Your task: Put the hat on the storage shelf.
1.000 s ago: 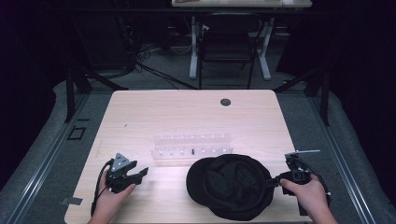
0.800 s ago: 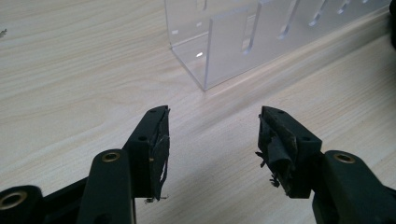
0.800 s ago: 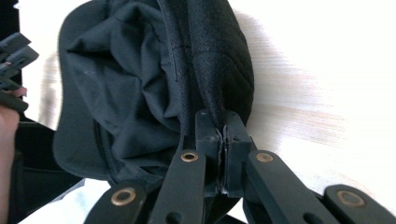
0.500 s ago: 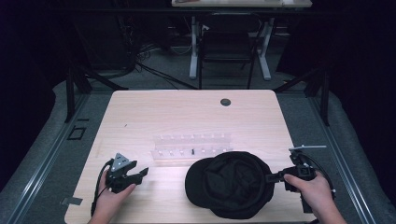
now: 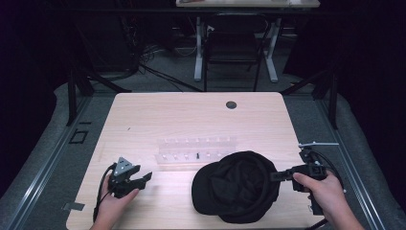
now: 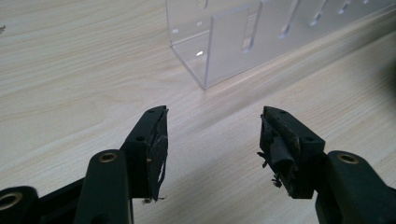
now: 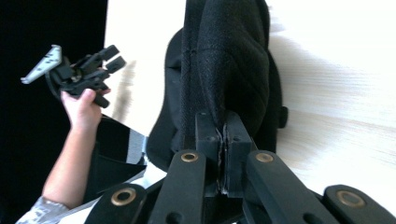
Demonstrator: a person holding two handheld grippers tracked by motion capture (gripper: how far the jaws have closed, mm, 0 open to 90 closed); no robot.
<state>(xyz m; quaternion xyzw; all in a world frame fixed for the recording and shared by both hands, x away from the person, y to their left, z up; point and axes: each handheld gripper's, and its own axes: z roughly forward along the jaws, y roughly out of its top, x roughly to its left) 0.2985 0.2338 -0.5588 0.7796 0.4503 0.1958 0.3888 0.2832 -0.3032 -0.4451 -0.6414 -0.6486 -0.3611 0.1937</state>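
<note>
A black cap (image 5: 237, 187) lies on the wooden table (image 5: 191, 120) near its front edge, right of centre. My right gripper (image 5: 276, 176) is at the cap's right side, turned on its side. In the right gripper view it (image 7: 223, 126) is shut on the cap's edge (image 7: 233, 56), whose fabric rises between the jaws. My left gripper (image 5: 146, 178) is held low over the table at the front left, apart from the cap. Its jaws stand open with nothing between them (image 6: 212, 135), facing the corner of a clear acrylic rack (image 6: 243, 37).
The clear rack (image 5: 196, 149) lies across the table's middle, just behind the cap. A dark round grommet (image 5: 231, 104) sits near the far edge. A chair (image 5: 232, 48) and table legs stand beyond the table. The other hand with the left gripper (image 7: 114, 55) shows past the cap.
My right hand has shifted slightly to the right and up the view, still holding the cap's edge; the cap has barely shifted. The left gripper has stayed in place, open.
</note>
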